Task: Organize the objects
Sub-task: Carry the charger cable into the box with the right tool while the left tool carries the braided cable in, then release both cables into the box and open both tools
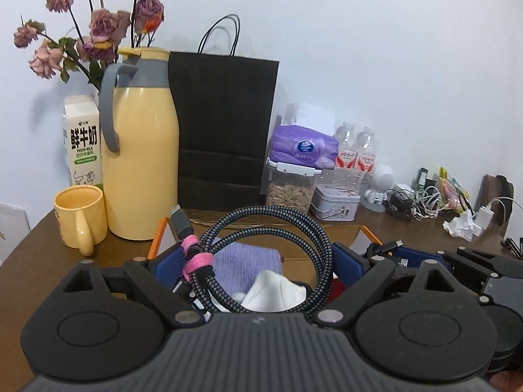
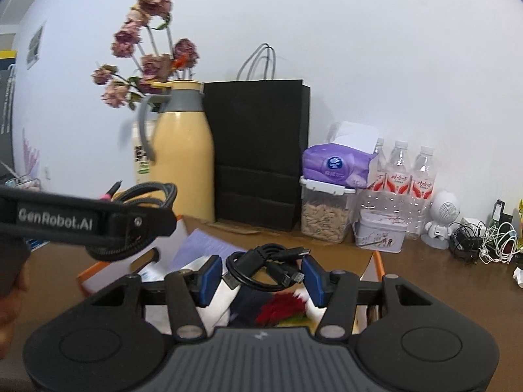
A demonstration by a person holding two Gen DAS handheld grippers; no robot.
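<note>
While both tools hung over the open cardboard box (image 1: 366, 233) near the front edge of the tabletop (image 1: 29, 261), each carried a coiled lead. The left hand-held gripper (image 1: 258, 261) was clamped on a braided cable (image 1: 313, 245), a thick grey-and-black coil bound at one side by a pink tie (image 1: 196, 258). Its loop stood roughly upright between the blue pads, its plane facing the camera, and one flat plug end pointed up and toward the far-left corner. The right hand-held gripper (image 2: 263, 274) was closed on a thin black cable (image 2: 258, 263), bundled loosely, its long axis running left to right across the pads and its plug ends pointing right.

Both cables appeared light and flexible but springy, so a coil would probably sag or unwind if pinched at one strand; the bound section beside the tie looked the surest place to hold the braided one, and the middle of the bundle the surest for the thin one. Neither seemed fragile, though the plugs could snag on the box flaps.

Inside the box lay a lilac cloth (image 1: 248, 261), something white and something red. A yellow jug (image 1: 140, 163), a yellow mug (image 1: 80, 215) and a black paper bag (image 1: 225, 130) stood along the far edge.
</note>
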